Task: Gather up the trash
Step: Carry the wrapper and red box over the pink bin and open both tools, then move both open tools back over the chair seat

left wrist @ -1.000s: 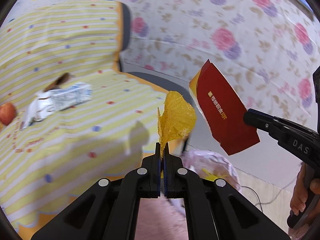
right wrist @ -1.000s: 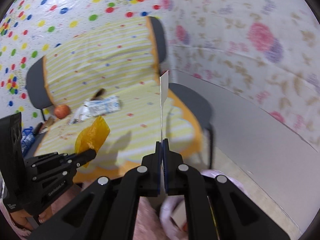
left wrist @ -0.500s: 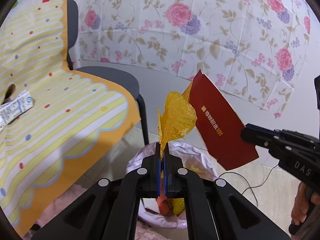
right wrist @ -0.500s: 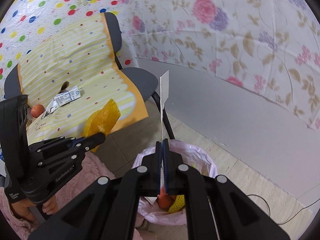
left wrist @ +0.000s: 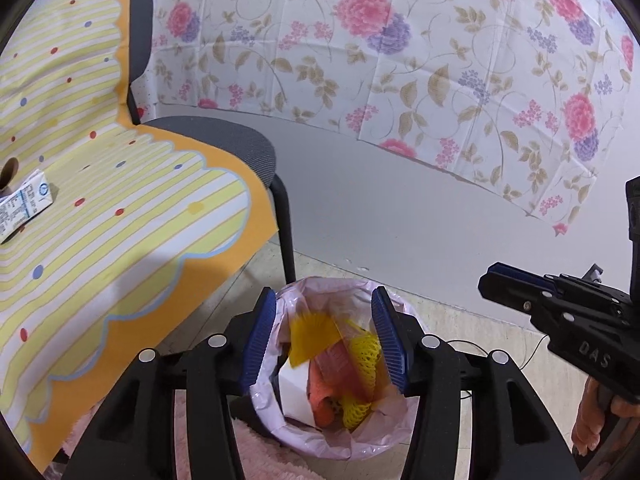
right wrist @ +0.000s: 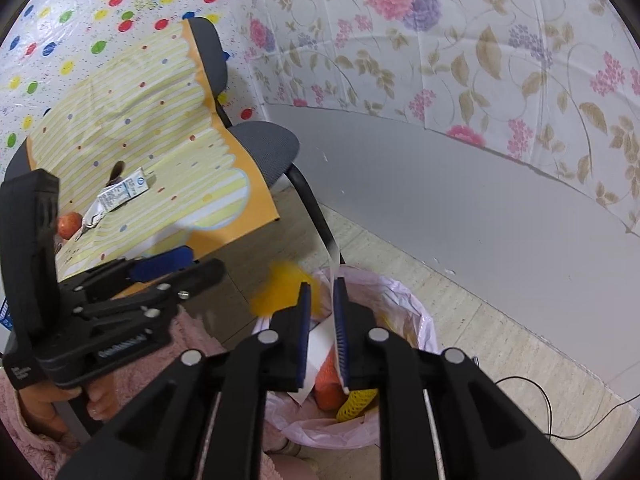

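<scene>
step: we are dropping trash into the lined bin (left wrist: 400, 438) below both grippers | left gripper (left wrist: 325, 340): jaws opening, yellow wrapper (left wrist: 310, 334) falling free between them | right gripper (right wrist: 321, 334): jaws opening, card (right wrist: 331, 254) slipping between, unpinched | next: we are judging a return to the carton (right wrist: 122, 192) on the chair, left of the tools

Both claws are matte black plastic with angular, open-framed arms and round silver screw heads at the joints. The left claw (left wrist: 324, 336) carries ribbed blue pads (left wrist: 261, 340) on the inner faces of its fingers; the right claw (right wrist: 321, 328) has the same blue ribbed pads (right wrist: 304, 332). Raised letters "DAS" mark the right claw's side in the left wrist view. A fluffy pink sleeve (right wrist: 24, 408) covers the left arm
</scene>
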The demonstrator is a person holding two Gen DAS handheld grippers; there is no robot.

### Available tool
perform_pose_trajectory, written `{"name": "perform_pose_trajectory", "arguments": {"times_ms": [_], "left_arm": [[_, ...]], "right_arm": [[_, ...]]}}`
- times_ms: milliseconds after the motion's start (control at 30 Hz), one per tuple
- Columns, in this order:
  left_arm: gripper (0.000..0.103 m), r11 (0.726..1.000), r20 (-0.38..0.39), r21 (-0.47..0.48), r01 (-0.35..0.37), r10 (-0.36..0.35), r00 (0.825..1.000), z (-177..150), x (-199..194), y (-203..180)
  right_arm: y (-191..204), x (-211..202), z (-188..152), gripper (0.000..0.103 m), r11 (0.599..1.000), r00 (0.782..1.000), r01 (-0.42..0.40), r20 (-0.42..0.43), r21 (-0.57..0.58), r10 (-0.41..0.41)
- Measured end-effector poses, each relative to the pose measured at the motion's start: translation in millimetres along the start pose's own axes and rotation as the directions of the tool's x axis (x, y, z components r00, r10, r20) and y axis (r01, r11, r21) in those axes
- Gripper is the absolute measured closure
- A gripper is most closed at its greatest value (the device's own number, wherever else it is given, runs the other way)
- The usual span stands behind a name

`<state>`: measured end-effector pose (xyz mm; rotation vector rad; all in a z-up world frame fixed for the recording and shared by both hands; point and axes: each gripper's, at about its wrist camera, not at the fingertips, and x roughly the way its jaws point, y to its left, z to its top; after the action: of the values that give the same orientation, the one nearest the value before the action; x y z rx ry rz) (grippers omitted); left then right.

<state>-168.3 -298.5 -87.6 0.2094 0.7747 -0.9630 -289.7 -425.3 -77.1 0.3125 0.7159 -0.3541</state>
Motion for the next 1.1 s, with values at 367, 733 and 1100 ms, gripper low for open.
{"name": "perform_pose_trajectory", "arguments": {"times_ms": [367,733,1100], "left_arm": [[0.052,0.993,0.052,-0.027,-0.114,0.115,0.992,-4.6,-44.9,26.9],[0.052,0.958,0.092,-0.144,-0.248,0.262,0.961,-12.4,-101.0,84.4],[0.052,0.86,0.076,-0.314,-0.403,0.446,0.892,-34.8,-149.3,163.1]], "right_arm": [[8.5,-12.8,8.7,0.091,1.0,0.999,0.005,0.035,-0.007,-0.005],[67.2,-12.1,37.3,0.091,0.988,0.991,-0.103,0.067,-0.115,0.112],[161.5,22.0,64.9,0.091,0.932,0.964,-0.254,0.008,-0.26,0.265]]}}
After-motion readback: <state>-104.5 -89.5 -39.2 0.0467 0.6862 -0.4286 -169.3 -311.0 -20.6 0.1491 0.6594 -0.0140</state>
